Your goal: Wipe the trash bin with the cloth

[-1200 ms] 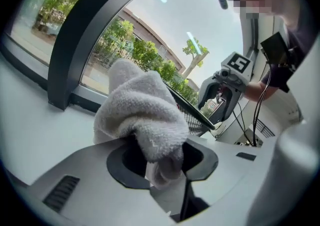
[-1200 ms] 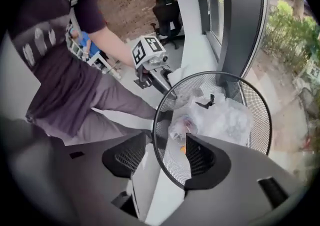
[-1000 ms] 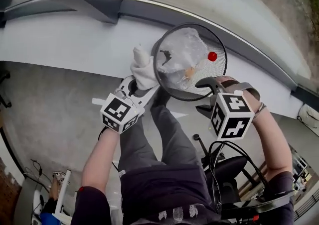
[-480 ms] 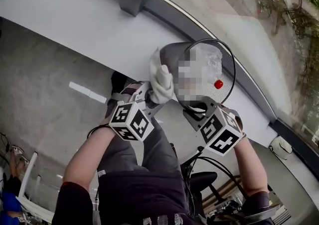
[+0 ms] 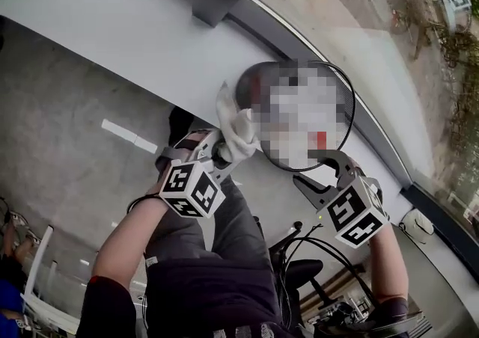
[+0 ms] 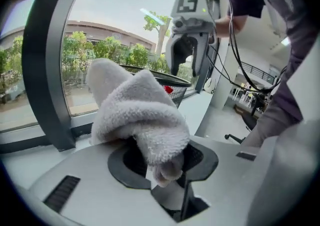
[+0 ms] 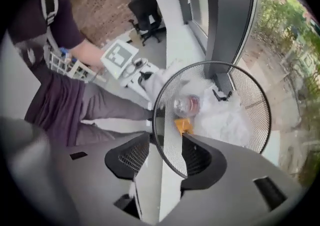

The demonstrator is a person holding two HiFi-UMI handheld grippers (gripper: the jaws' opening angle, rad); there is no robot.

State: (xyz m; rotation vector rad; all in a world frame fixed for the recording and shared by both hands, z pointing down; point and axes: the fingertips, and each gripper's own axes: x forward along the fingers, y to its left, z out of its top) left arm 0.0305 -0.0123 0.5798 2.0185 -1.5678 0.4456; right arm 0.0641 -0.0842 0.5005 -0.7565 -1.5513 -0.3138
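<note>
left tongs [image 6: 165, 165] hold cloth [image 6: 137, 112] against trash bin [image 5: 251, 86].

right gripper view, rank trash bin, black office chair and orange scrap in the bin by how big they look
1. trash bin
2. black office chair, though it stands farther off
3. orange scrap

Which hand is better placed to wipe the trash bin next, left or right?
Left. The left gripper is shut on the cloth, right beside the trash bin. The right gripper has no cloth; its jaws have just been opening, with the bin's rim between them.
</note>
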